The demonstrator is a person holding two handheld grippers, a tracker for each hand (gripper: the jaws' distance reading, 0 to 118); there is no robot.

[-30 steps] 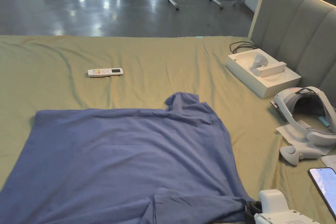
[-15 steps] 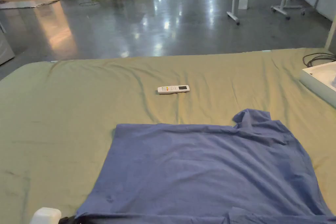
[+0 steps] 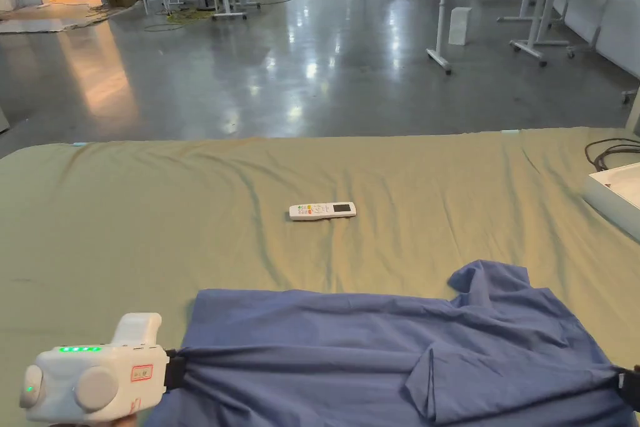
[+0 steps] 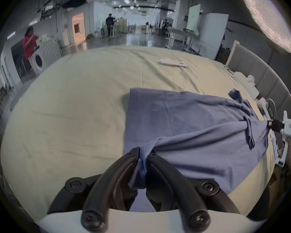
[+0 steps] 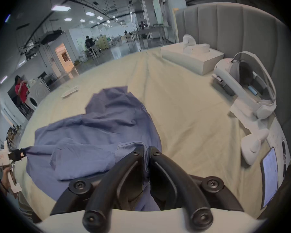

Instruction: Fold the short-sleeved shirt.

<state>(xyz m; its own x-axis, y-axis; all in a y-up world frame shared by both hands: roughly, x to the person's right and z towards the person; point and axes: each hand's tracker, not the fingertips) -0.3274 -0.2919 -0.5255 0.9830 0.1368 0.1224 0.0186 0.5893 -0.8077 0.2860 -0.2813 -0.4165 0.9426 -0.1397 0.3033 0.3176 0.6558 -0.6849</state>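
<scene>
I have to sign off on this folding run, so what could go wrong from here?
1. Both grippers pinch only small bunches of the blue shirt: left gripper, right gripper. Cloth may slip out as it is carried over.
2. The far sleeve lies crumpled, so it may get folded in wrinkled.
3. The remote sits beyond the shirt; a long fold could land on it.

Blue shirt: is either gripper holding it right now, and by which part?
Both are. The left gripper pinches a bunched bit of the blue shirt at its left edge; the right gripper clamps its right edge.
</scene>
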